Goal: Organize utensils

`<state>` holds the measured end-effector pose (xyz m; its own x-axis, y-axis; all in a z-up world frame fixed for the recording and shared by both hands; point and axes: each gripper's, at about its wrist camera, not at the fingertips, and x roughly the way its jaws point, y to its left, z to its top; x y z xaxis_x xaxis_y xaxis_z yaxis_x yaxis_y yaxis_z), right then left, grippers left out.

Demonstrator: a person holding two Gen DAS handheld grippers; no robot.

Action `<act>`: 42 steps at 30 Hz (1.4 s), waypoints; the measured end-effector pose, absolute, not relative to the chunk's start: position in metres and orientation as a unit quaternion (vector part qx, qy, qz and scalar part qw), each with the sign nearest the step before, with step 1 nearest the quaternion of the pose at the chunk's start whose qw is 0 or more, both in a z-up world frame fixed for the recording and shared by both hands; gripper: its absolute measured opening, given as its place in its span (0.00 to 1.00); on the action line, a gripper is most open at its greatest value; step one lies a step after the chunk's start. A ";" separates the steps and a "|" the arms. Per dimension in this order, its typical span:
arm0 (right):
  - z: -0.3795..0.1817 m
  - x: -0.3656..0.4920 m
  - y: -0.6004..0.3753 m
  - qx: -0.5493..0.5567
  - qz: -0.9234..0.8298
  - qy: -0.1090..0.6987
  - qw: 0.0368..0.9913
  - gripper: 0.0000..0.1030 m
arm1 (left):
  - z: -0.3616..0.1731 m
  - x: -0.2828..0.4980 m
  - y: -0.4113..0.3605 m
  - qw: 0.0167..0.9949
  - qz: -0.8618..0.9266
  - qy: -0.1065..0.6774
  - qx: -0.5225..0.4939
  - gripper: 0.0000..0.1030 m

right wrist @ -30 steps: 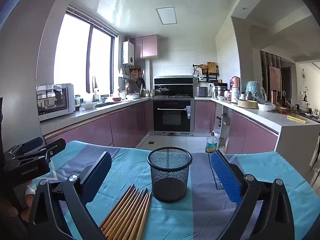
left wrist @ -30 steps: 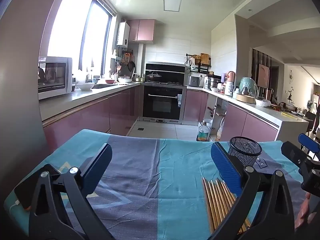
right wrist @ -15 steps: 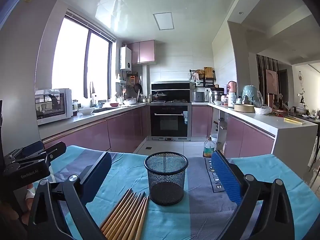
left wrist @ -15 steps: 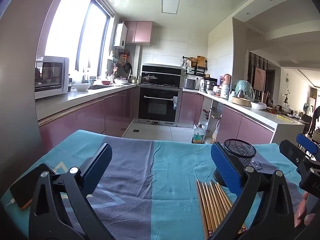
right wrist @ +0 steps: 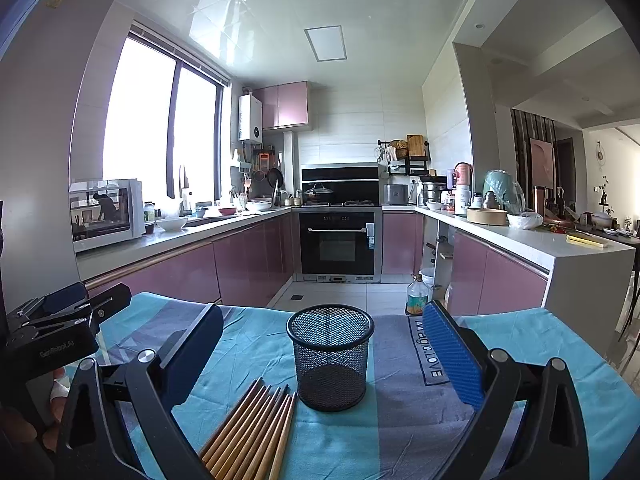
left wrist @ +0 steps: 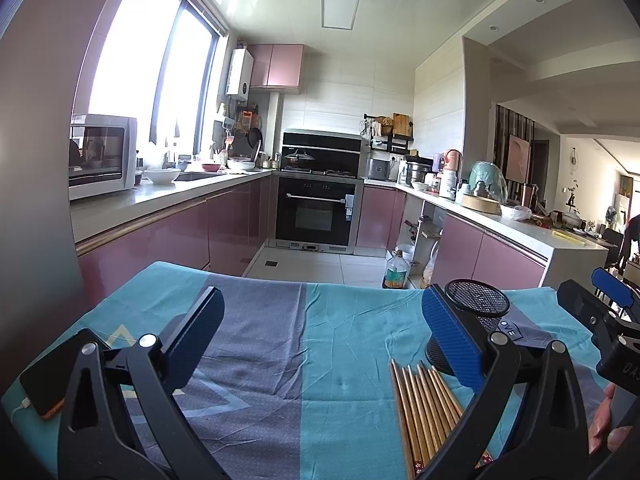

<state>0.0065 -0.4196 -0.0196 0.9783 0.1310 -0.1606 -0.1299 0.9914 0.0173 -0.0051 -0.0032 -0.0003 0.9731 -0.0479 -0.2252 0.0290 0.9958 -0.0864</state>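
Observation:
Several wooden chopsticks (right wrist: 256, 428) lie side by side on the blue and grey tablecloth (right wrist: 400, 420), just left of an empty black mesh cup (right wrist: 330, 356) that stands upright. In the left wrist view the chopsticks (left wrist: 424, 404) lie low at the right and the mesh cup (left wrist: 476, 312) is partly hidden behind my right finger. My left gripper (left wrist: 320, 332) is open and empty above the cloth. My right gripper (right wrist: 324, 344) is open and empty, with the cup between its fingers further ahead.
A phone (left wrist: 52, 372) on a cable lies at the table's left edge. Beyond the far table edge is a kitchen with pink cabinets, an oven (right wrist: 340, 240) and a bottle (right wrist: 416, 296) on the floor. Each gripper shows at the other view's side edge.
Both wrist views have tilted slightly, so the table and cup sit a little lower or further in frame. The chopsticks and cup have not moved. Both grippers stay open.

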 end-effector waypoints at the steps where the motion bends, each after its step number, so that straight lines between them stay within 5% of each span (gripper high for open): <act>1: -0.020 0.007 -0.420 0.003 0.066 0.081 0.995 0.94 | 0.000 -0.005 -0.003 0.992 -0.019 0.114 -0.041 0.95; 42: -0.023 0.008 -0.424 0.007 0.070 0.083 0.994 0.94 | 0.000 -0.005 -0.004 0.992 -0.019 0.116 -0.040 0.95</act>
<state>0.0085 -0.4240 -0.0230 0.9765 0.1402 -0.1635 -0.1380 0.9901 0.0251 -0.0048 -0.0044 -0.0003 0.9724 -0.0479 -0.2284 0.0294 0.9960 -0.0840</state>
